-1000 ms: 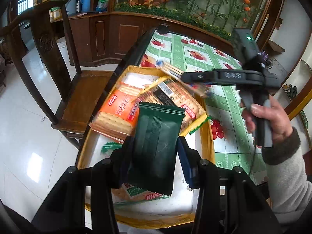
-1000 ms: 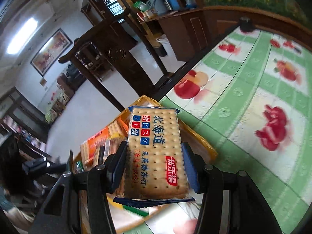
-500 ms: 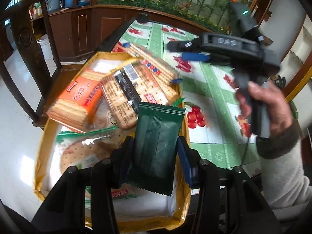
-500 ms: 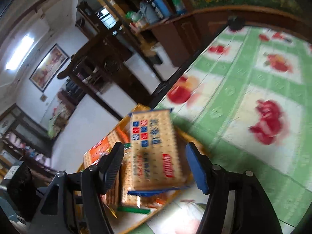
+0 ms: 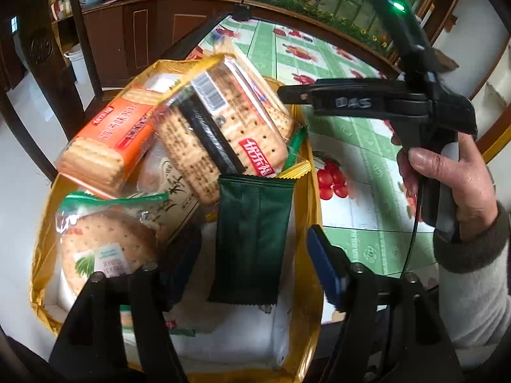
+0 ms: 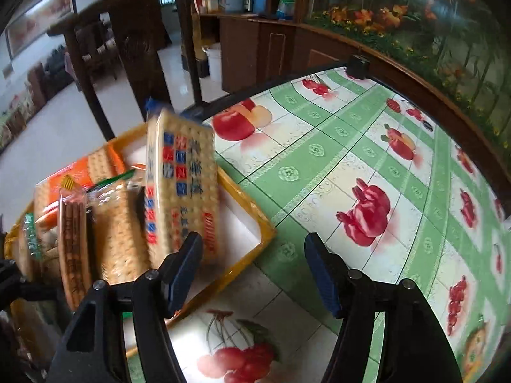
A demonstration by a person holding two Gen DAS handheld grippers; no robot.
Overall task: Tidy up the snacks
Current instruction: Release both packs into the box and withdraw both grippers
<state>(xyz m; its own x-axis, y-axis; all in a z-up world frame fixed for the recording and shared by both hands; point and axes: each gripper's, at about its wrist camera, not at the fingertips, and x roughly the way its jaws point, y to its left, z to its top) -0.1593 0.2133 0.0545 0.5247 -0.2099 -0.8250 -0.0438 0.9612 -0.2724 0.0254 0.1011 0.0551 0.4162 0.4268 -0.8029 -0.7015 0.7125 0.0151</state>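
Blurred cracker pack leans in gold tray, edges indistinct.

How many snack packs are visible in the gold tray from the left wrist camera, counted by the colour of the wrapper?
Orange wrapper: 1
Dark green wrapper: 1
Clear wrapper, square crackers: 2
Green-topped wrapper, round biscuits: 1
Beige wrapper: 1
Total: 6 packs in the tray; small wrapper edges sticking out from under the pile are not counted.
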